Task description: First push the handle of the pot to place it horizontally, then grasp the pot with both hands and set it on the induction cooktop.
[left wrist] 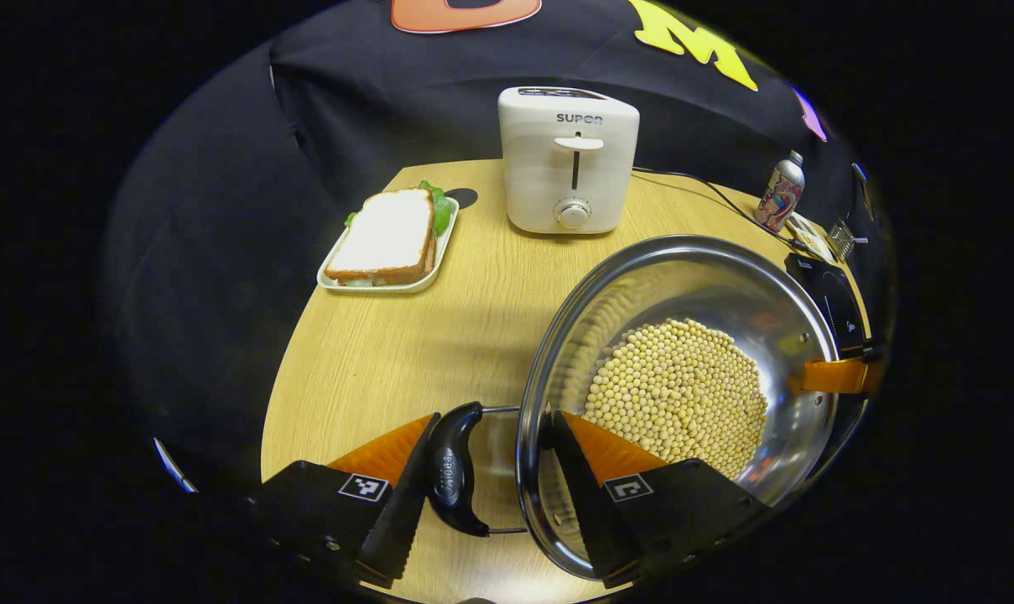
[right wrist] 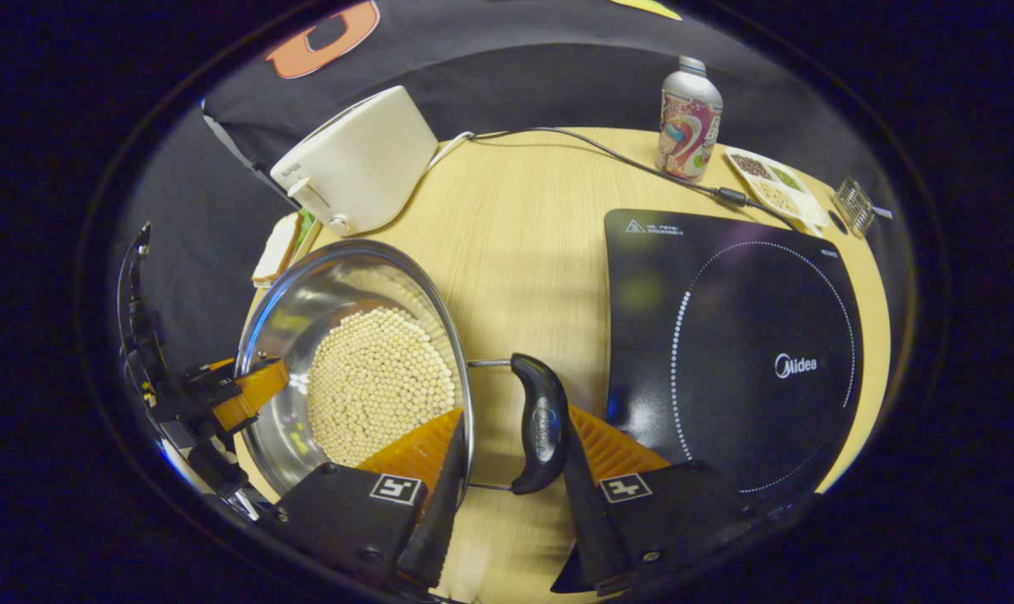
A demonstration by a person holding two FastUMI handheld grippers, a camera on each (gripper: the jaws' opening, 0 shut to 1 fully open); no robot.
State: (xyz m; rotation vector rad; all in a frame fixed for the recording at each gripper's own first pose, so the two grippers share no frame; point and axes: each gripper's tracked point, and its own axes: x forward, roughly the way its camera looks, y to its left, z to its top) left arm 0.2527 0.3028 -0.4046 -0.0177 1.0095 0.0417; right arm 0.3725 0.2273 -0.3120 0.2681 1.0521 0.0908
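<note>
A steel pot [left wrist: 725, 285] half full of pale beans [left wrist: 674, 386] rests on the wooden table [left wrist: 439, 335]. My left gripper [left wrist: 495, 419] straddles its near side. One finger presses the black side handle [left wrist: 452, 470] from outside, the other presses the inner wall. In the right gripper view my right gripper [right wrist: 515, 415] holds the opposite handle [right wrist: 540, 428] the same way, one finger inside the pot [right wrist: 322, 294]. The black induction cooktop [right wrist: 750, 335] lies just right of that handle. Each view shows the other gripper at the far rim, the right gripper [left wrist: 838, 375] and the left gripper [right wrist: 238, 394].
A white toaster [left wrist: 567, 159] stands at the back of the table, with a sandwich on a plate [left wrist: 389, 239] to its left. A patterned bottle [right wrist: 689, 122], a black cable [right wrist: 607, 155], a small divided dish [right wrist: 775, 189] and a wire utensil [right wrist: 855, 205] sit behind the cooktop.
</note>
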